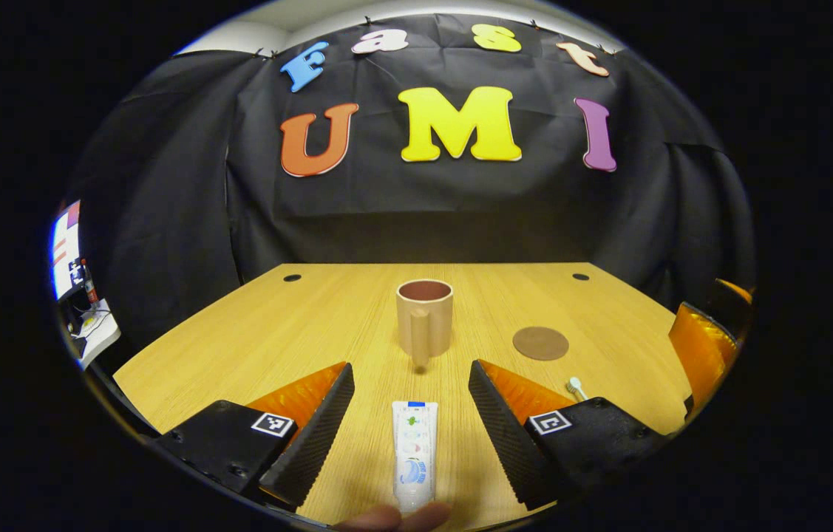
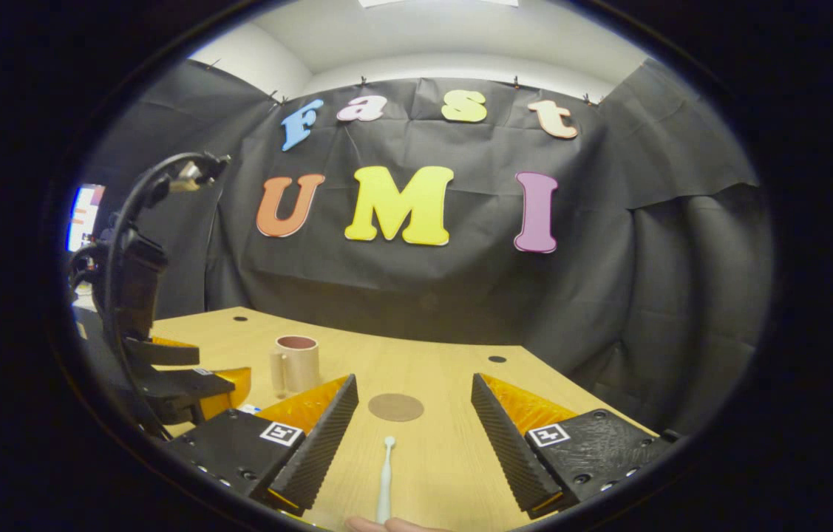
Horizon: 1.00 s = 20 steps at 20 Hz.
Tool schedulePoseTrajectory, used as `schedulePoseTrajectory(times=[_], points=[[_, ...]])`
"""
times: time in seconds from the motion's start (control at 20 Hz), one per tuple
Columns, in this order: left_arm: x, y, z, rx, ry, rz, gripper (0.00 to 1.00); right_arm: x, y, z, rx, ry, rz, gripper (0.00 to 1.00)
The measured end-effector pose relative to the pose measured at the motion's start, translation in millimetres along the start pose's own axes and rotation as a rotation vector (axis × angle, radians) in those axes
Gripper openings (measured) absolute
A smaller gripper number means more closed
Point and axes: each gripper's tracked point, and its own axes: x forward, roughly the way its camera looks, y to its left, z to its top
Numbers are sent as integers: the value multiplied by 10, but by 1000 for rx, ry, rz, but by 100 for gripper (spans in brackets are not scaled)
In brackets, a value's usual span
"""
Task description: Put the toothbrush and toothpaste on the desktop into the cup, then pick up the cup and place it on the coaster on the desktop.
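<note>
A beige cup (image 1: 424,315) with its handle toward me stands upright mid-table. A round brown coaster (image 1: 540,343) lies to its right. A white toothpaste tube (image 1: 415,452) lies flat between the fingers of my left gripper (image 1: 411,374), which is open above it. The toothbrush head (image 1: 575,387) peeks out by the right finger. In the right gripper view the white toothbrush (image 2: 386,476) lies lengthwise between the fingers of my right gripper (image 2: 413,386), which is open. The cup (image 2: 297,363) stands at the left, the coaster (image 2: 395,407) just ahead.
The wooden table (image 1: 276,332) has small cable holes near its back corners. Black cloth walls close it at the back and sides. The left gripper with its cable (image 2: 143,325) stands at the left of the right gripper view. A fingertip (image 1: 394,517) shows at the bottom edge.
</note>
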Motion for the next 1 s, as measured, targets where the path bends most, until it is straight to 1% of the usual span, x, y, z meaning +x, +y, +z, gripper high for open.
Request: schedulePoseTrajectory(times=[0.1,0.2,0.4,0.45,0.6,0.65,0.7,0.75,0.8,0.9,0.95,1.0], points=[[79,-40,-211,-5,81,-17,99,35,9,-98,11,25,6,96],[143,-44,-363,-24,145,-22,99,67,2,-203,26,61,11,95],[147,-10,-689,-31,288,-4,100,116,-14,-300,33,97,13,96],[158,11,-711,-35,297,4,100,127,-26,-308,33,99,7,94],[109,11,-812,-47,328,0,99,132,-16,-369,33,114,14,96],[84,5,-886,-49,356,-1,100,131,-21,-366,34,115,14,96],[42,3,-891,-48,355,-1,93,138,-22,-368,36,115,13,95],[12,0,-886,-37,345,-2,93,138,-22,-368,38,114,15,95],[-10,3,-884,-29,343,1,91,136,-11,-391,38,117,17,96],[-31,12,-920,-37,344,-2,89,140,8,-438,35,131,22,95],[-30,11,-931,-44,344,-2,87,139,19,-455,35,139,25,96],[-35,25,-921,-43,342,1,82,143,33,-475,35,145,29,95]])
